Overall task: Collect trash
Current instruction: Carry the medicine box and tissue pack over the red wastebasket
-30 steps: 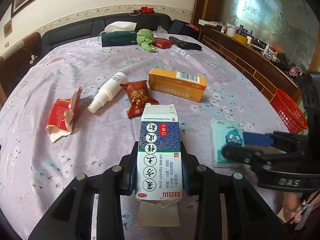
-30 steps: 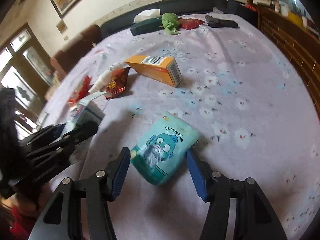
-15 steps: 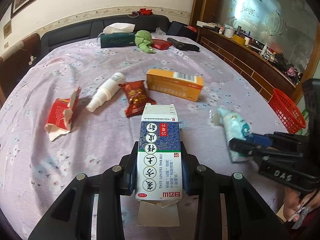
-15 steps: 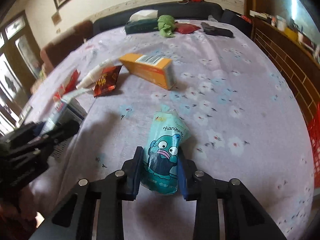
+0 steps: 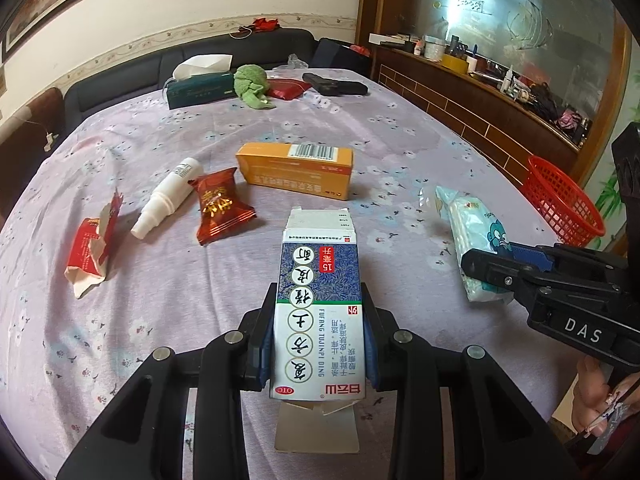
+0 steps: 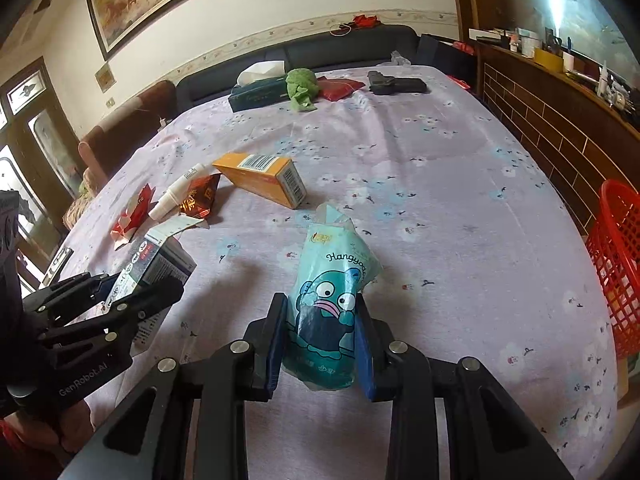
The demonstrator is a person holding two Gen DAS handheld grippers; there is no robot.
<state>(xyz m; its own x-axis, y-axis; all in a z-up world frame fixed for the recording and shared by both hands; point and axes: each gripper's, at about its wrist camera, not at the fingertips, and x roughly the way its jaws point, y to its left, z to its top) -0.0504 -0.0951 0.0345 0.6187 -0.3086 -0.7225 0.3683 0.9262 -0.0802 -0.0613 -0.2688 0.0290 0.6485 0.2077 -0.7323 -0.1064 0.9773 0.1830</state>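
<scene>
My left gripper [image 5: 318,344] is shut on a blue and white medicine carton [image 5: 320,300], held just above the flowered tablecloth. My right gripper [image 6: 322,340] is shut on a teal tissue pack [image 6: 332,300] with a cartoon face, lifted off the cloth. The same tissue pack [image 5: 474,240] shows at the right of the left wrist view. The carton [image 6: 154,260] and left gripper [image 6: 124,296] show at the left of the right wrist view. Further trash lies beyond: an orange box [image 5: 296,168], a red snack wrapper [image 5: 220,208], a white spray bottle [image 5: 166,198] and a torn red packet [image 5: 90,248].
A red plastic basket [image 5: 560,200] stands off the table's right edge; the same basket [image 6: 618,264] is at the right border of the right wrist view. At the far end lie a tissue box [image 5: 200,84], a green cloth [image 5: 252,86], a red pouch [image 5: 288,88] and a black case [image 5: 336,84].
My right gripper closed on the tissue pack, tipped it upright and lifted it off the cloth. Both grippers have drawn back a little with their loads.
</scene>
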